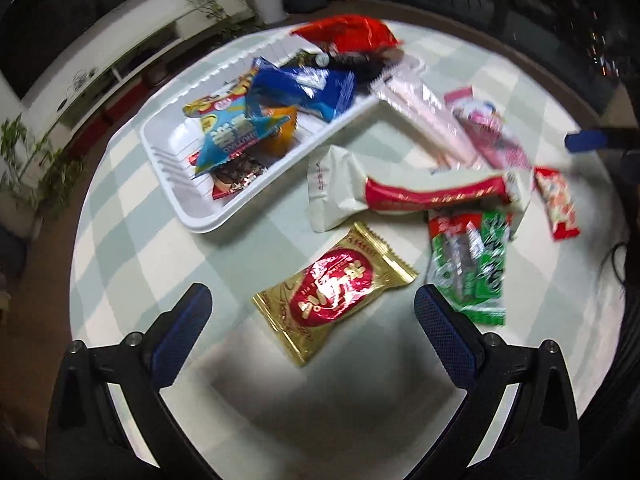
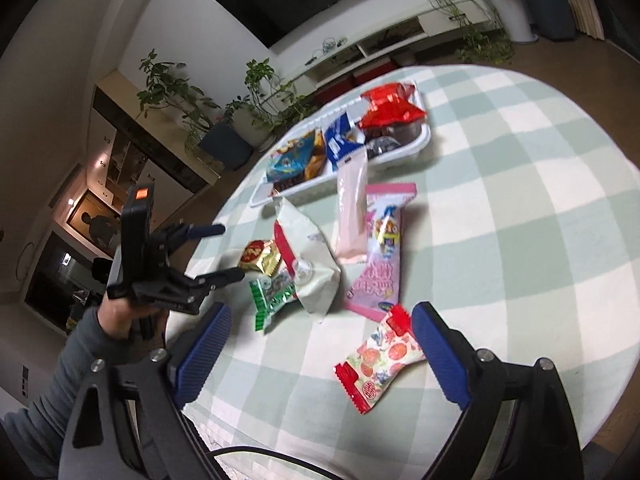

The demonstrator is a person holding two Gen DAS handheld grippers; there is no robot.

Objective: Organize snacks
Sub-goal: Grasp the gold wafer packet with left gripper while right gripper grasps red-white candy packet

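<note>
A white tray (image 1: pixel 200 216) holds several snack packets, among them a blue one (image 1: pixel 308 88) and a red one (image 1: pixel 348 34). My left gripper (image 1: pixel 312 304) is open and empty just above a gold and red packet (image 1: pixel 336 292). Beside it lie a green packet (image 1: pixel 468 264), a white bag (image 1: pixel 332 184) and pink packets (image 1: pixel 484 132). My right gripper (image 2: pixel 320 332) is open and empty, close over a strawberry-print packet (image 2: pixel 380 360). The left gripper (image 2: pixel 228 252) shows in the right wrist view, open near the gold packet (image 2: pixel 260 256). The tray (image 2: pixel 424 142) sits far behind.
The round table has a green and white checked cloth (image 2: pixel 520 200). Its edge (image 1: pixel 80 216) runs near the tray on the left. Potted plants (image 2: pixel 256 92) and a low TV cabinet (image 2: pixel 392 36) stand beyond the table.
</note>
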